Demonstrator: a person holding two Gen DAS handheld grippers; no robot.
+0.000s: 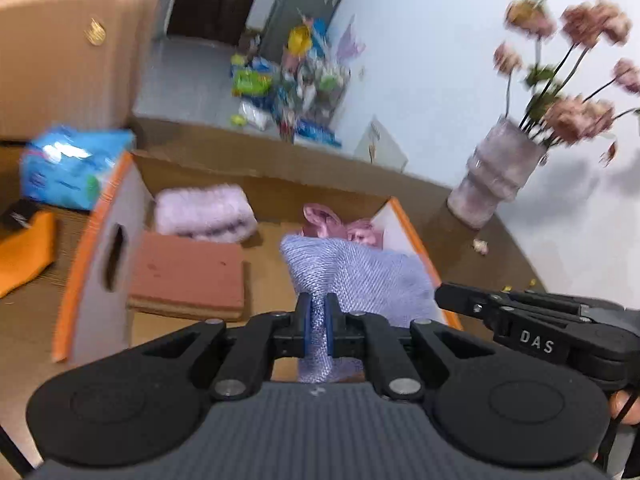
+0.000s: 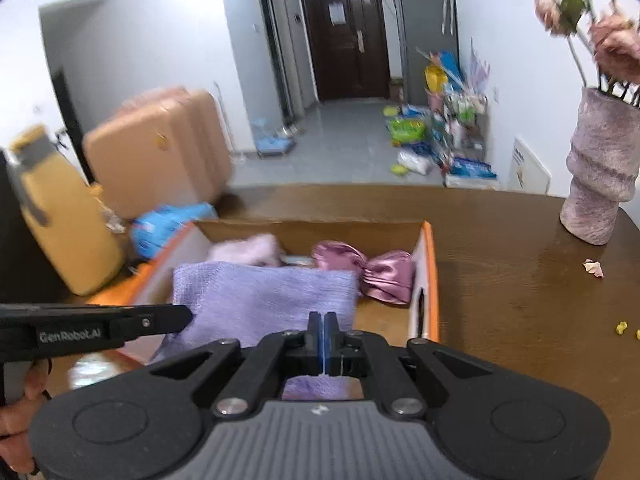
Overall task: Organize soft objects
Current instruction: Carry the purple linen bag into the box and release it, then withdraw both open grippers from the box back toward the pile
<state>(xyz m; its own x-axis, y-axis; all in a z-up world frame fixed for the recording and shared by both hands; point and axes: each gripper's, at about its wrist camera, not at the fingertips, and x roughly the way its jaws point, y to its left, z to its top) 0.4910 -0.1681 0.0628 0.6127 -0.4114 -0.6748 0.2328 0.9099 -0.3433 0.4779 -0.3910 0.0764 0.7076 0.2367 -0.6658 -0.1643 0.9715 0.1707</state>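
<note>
I hold a lavender knit cloth point(image 1: 360, 276) over an open cardboard box point(image 1: 100, 216) with an orange rim. My left gripper point(image 1: 319, 312) is shut on a bunched edge of the cloth. My right gripper point(image 2: 323, 320) is shut too, with the lavender cloth point(image 2: 260, 300) running under its pads. It shows at the cloth's right side as the right gripper point(image 1: 440, 298). The left gripper point(image 2: 186, 316) touches the cloth's left side. Inside the box lie a fluffy pink towel point(image 1: 204, 216), a brick-red folded cloth point(image 1: 188, 276) and a pink satin piece point(image 2: 380, 276).
The box point(image 2: 430, 280) stands on a brown wooden table point(image 2: 500, 280). A pink vase point(image 2: 600, 176) with flowers stands at the far right. A blue package point(image 1: 68, 168), a peach suitcase point(image 2: 156, 152) and a yellow bottle point(image 2: 68, 220) are left of the box.
</note>
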